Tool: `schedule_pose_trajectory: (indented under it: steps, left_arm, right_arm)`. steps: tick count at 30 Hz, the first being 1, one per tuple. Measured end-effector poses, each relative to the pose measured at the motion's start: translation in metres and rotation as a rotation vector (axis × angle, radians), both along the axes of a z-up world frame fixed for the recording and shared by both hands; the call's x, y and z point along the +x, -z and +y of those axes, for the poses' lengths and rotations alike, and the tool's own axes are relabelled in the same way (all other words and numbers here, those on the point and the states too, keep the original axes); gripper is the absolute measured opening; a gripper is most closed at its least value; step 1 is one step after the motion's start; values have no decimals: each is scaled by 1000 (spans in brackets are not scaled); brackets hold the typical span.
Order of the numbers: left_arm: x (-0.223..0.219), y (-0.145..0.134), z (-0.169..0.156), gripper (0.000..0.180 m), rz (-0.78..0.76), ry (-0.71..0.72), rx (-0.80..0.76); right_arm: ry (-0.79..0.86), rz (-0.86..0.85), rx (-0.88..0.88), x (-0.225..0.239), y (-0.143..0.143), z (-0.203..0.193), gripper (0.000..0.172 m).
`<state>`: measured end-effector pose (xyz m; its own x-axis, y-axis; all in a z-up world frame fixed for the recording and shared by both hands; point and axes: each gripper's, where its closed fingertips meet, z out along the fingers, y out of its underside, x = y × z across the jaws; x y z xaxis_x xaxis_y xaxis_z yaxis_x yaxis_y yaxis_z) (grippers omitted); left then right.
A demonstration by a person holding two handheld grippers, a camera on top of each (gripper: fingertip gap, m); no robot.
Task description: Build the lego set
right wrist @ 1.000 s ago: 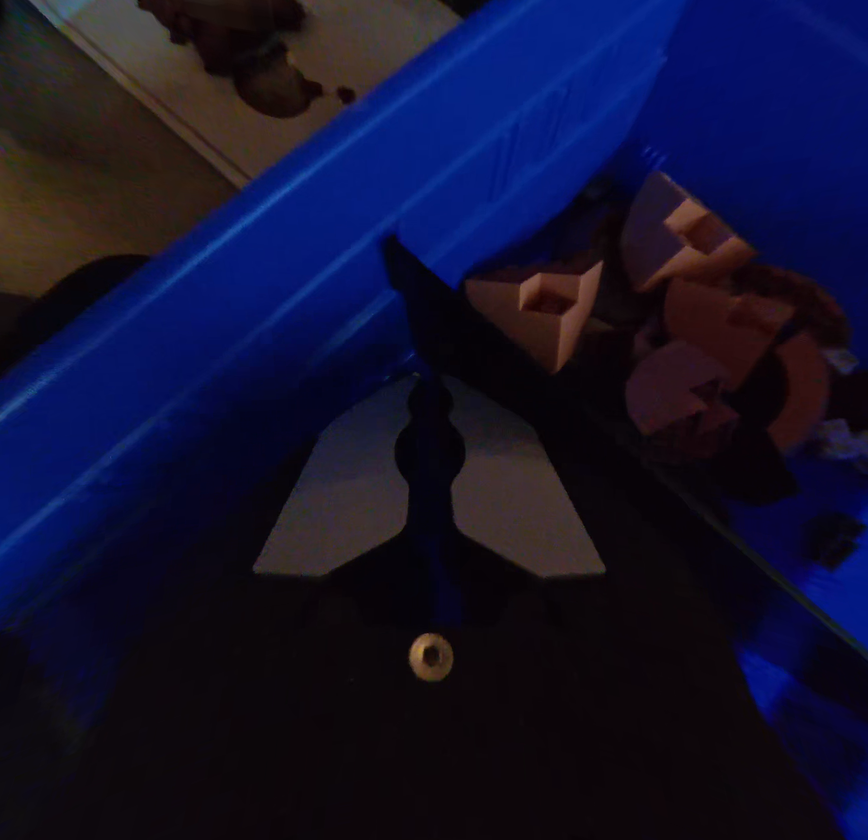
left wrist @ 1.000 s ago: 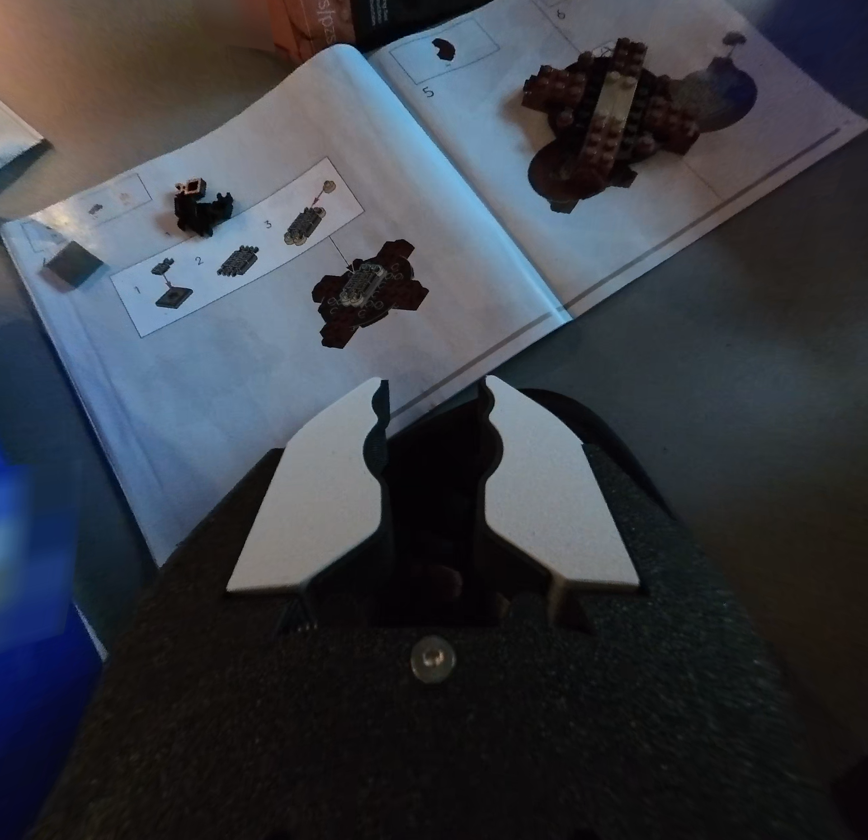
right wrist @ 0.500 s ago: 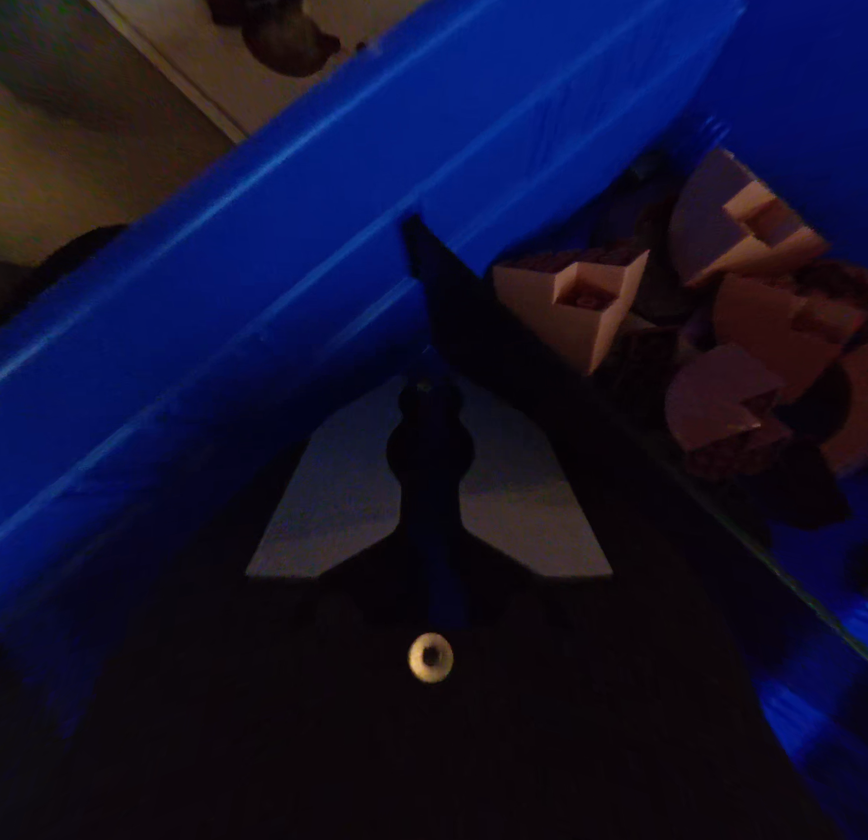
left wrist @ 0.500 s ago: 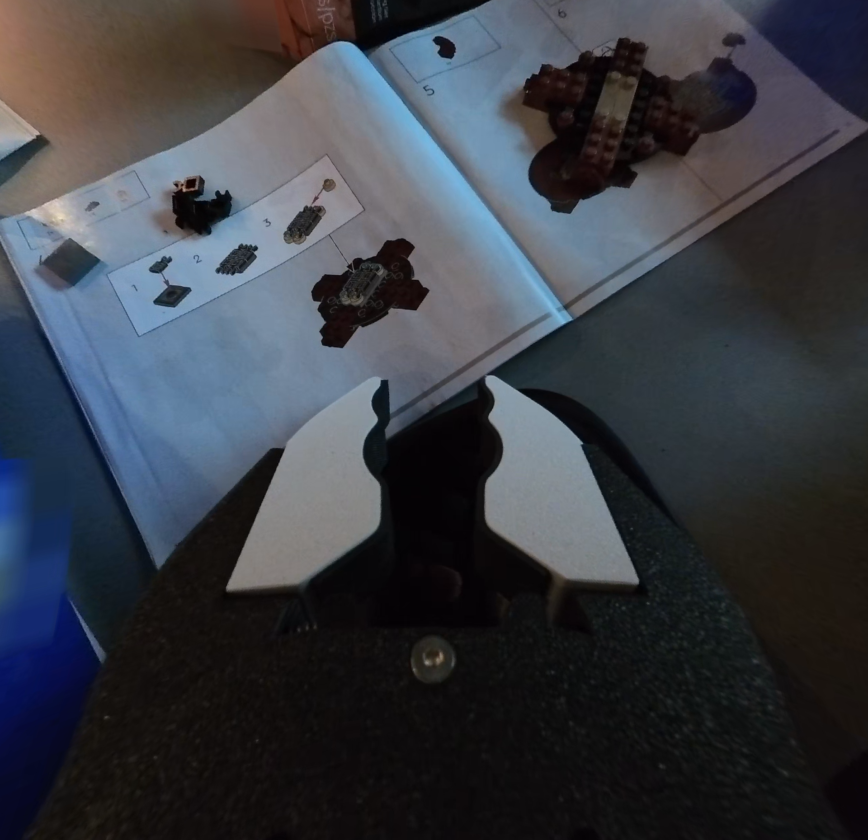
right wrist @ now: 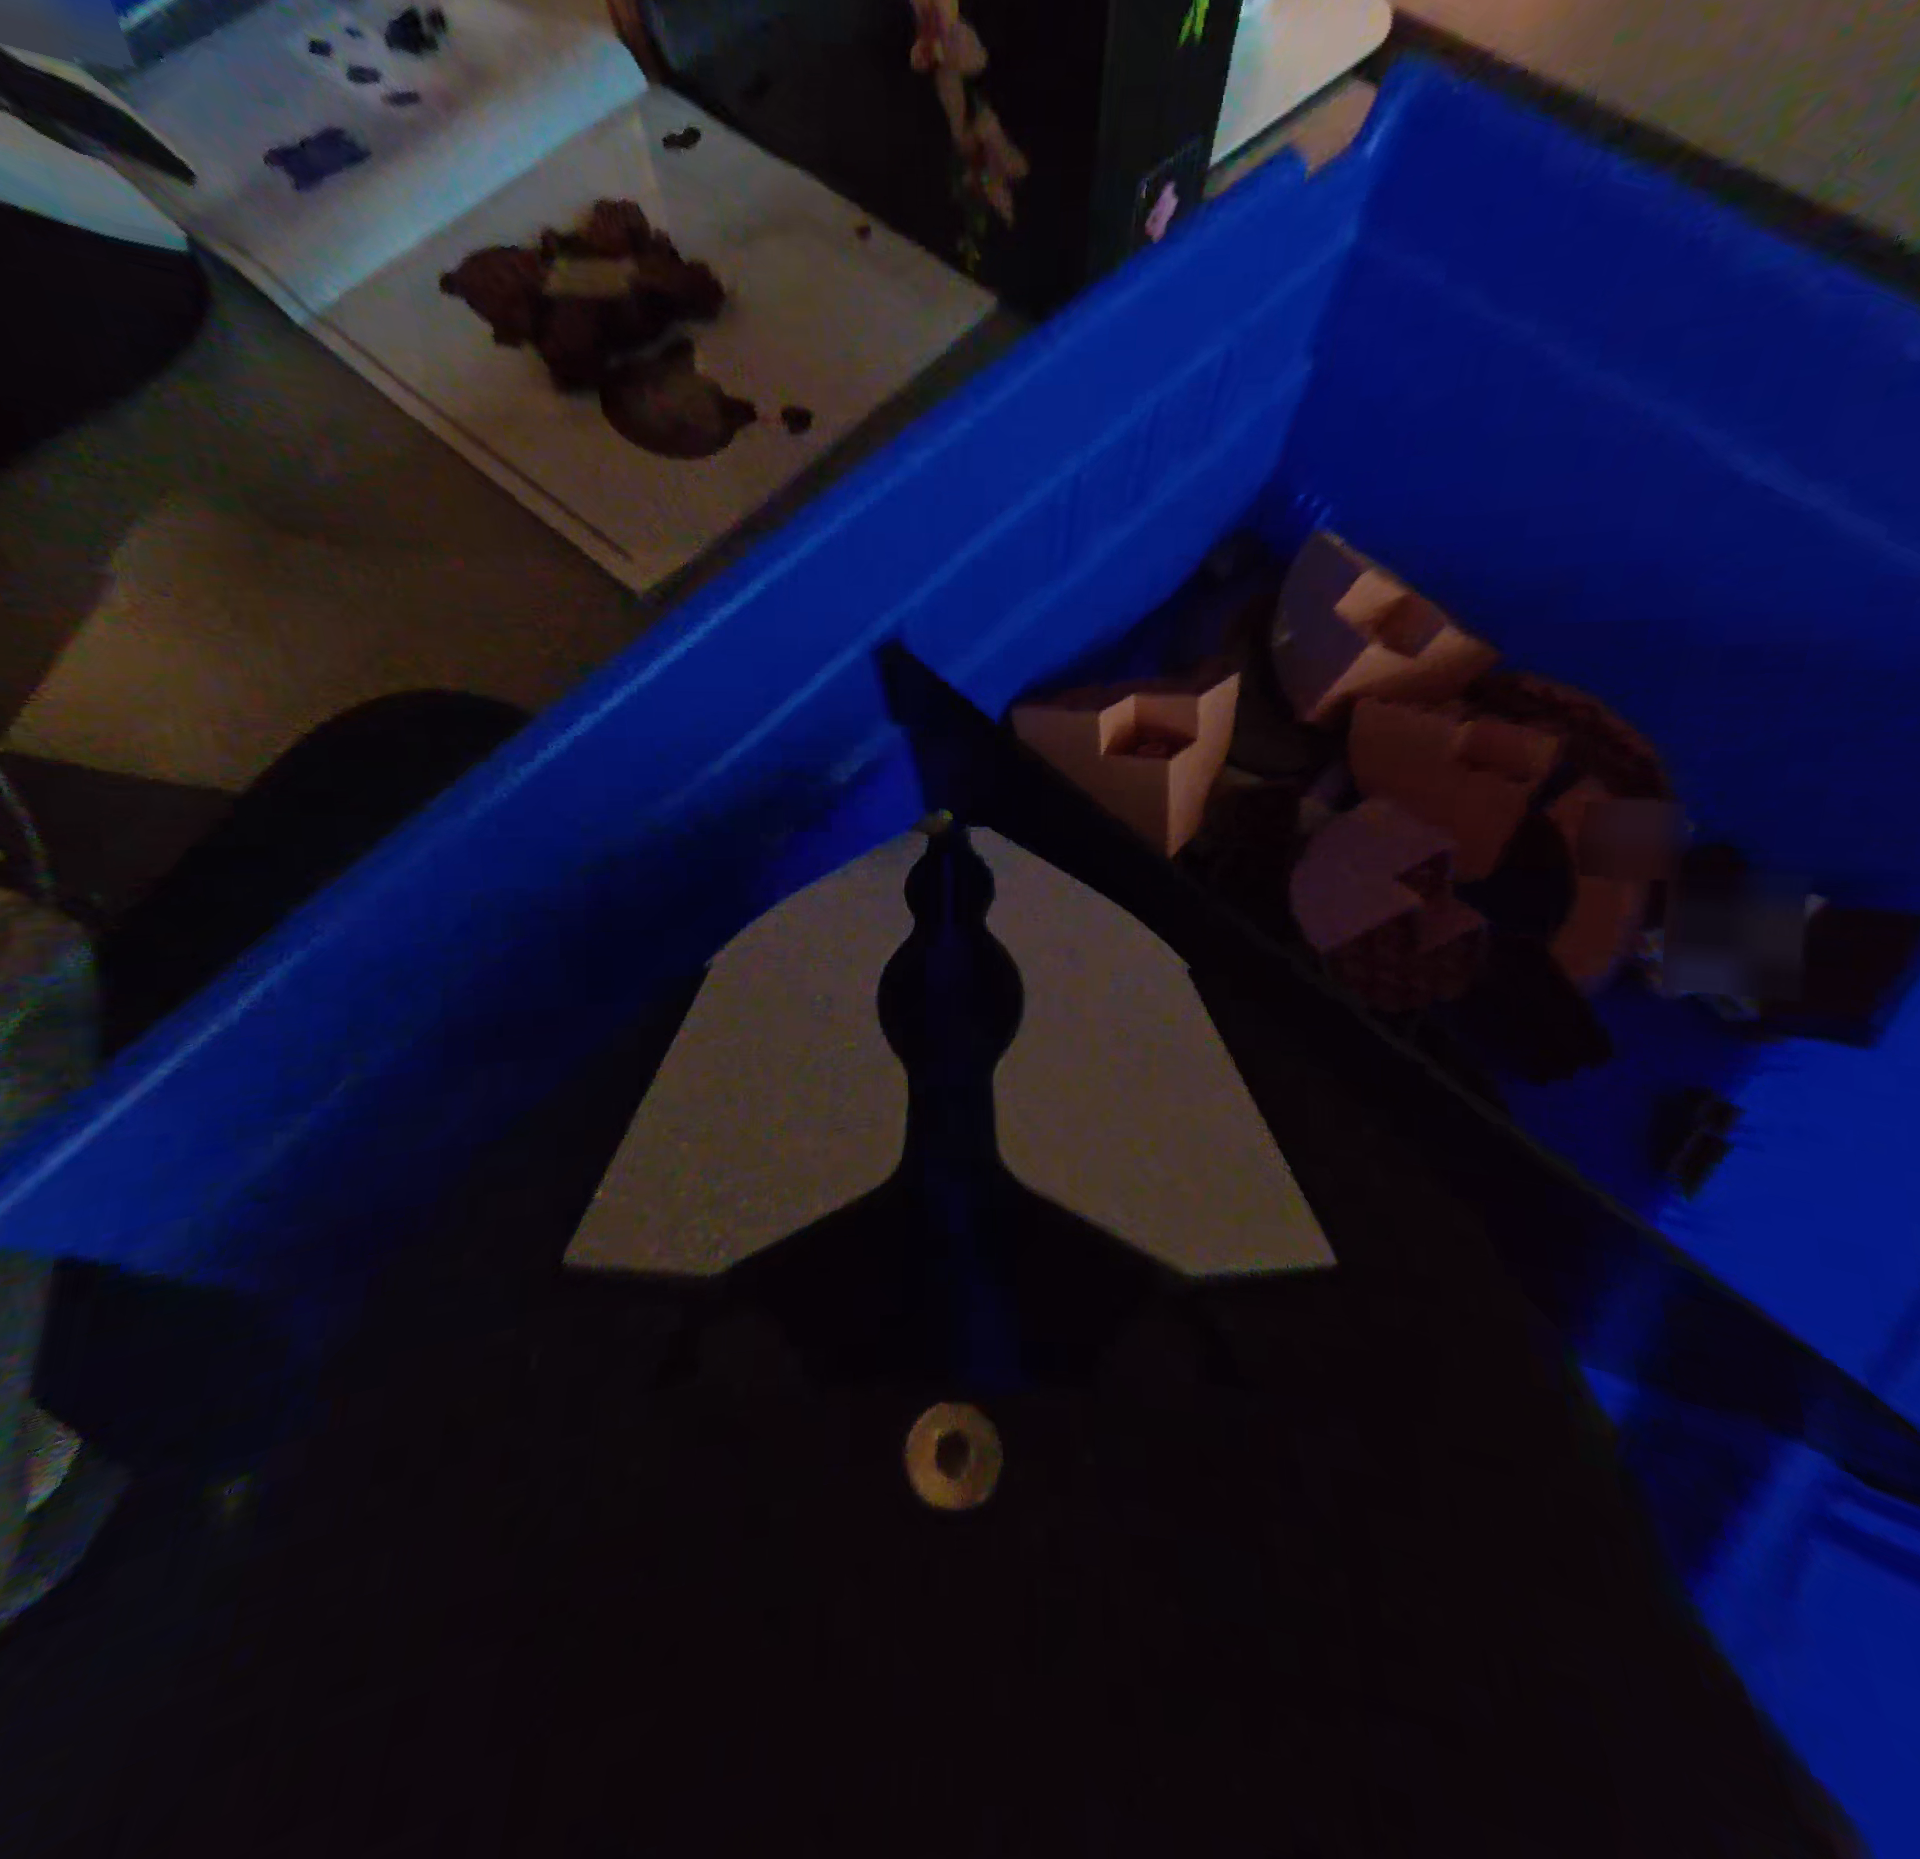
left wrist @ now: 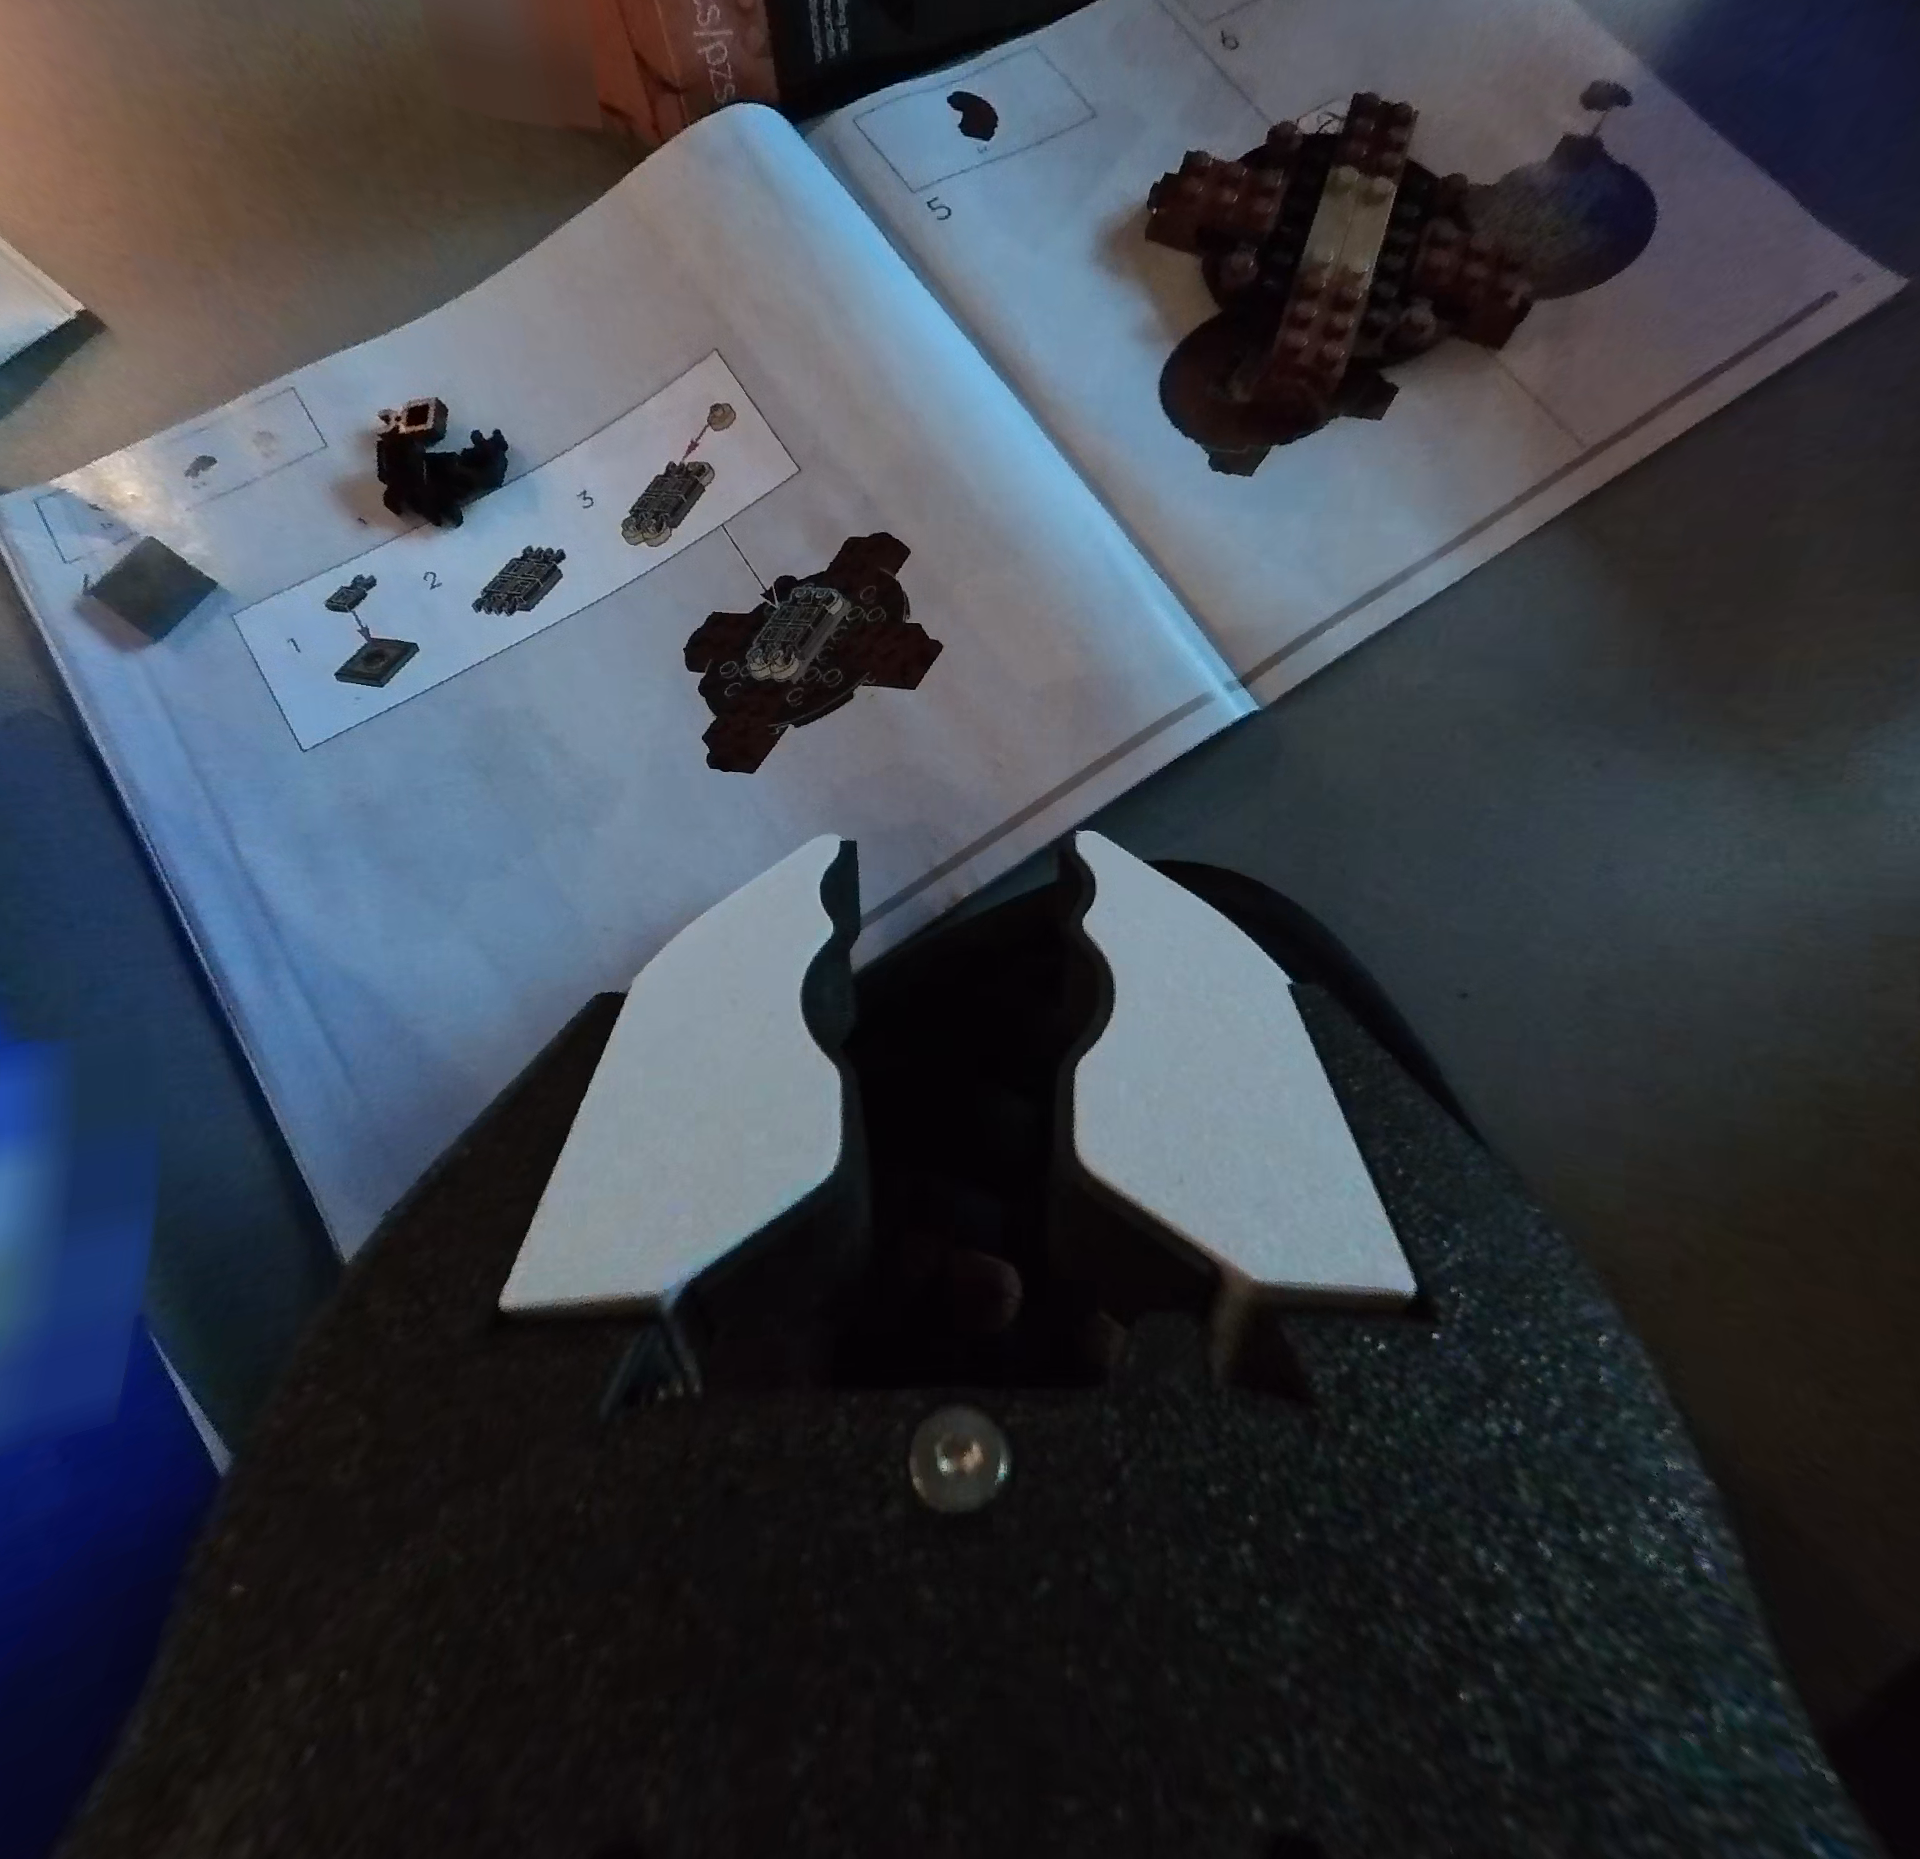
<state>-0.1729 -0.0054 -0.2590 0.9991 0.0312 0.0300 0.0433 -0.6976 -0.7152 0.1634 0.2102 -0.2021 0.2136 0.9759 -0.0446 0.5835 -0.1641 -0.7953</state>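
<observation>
Right gripper (right wrist: 948, 833): your fingers are together, tips pinching a tiny pale speck too small to name, inside the blue bin (right wrist: 727, 770).
Bin contents: pink bricks (right wrist: 1382, 770) lie far right of your tips.
Left gripper (left wrist: 961, 859): your fingers stand apart, bare, over the near edge of the open instruction booklet (left wrist: 644, 853).
On booklet: brown brick model (left wrist: 1320, 251) far right; small black brick cluster (left wrist: 436, 459) far left.

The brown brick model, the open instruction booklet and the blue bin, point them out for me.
brown brick model (left wrist: 1340, 251): left wrist view, on its pale centre strip.
instruction booklet (left wrist: 540, 874): left wrist view, blank area of the left page.
blue bin (right wrist: 727, 770): right wrist view, on its near wall.
</observation>
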Motion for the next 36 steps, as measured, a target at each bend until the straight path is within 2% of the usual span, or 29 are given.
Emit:
schedule_pose_trajectory:
  steps: [4,8,12,15,20,23,25,28,30,36]
  left_arm:
    - [0,0,0,37,3,0,2]
    - [0,-1,0,37,14,3,6]
    - [1,-1,0,39,-23,7,4]
    - [3,-2,0,40,-71,20,17]
    - [9,-11,0,41,-192,55,79]
    - [13,-18,0,41,-263,88,120]
    - [17,-25,-1,41,-253,126,148]
    - [33,-40,-3,43,-201,234,185]
    - [47,-57,-3,44,-195,311,225]
    - [84,-142,8,36,-373,472,472]
  right_arm:
    - [15,-18,76,2,-21,2,0]
    - [1,5,166,-10,-60,-6,0]
    - [-52,60,233,-42,-97,-31,0]
    - [-104,130,260,-78,-114,-60,0]
    - [-229,287,217,-149,-119,-121,0]
    - [-324,431,145,-194,-113,-156,0]
    - [-369,490,178,-217,-105,-168,0]
    - [-407,619,218,-242,-107,-178,0]
    - [-415,747,249,-248,-117,-180,0]
    - [-476,946,273,-242,-138,-183,0]
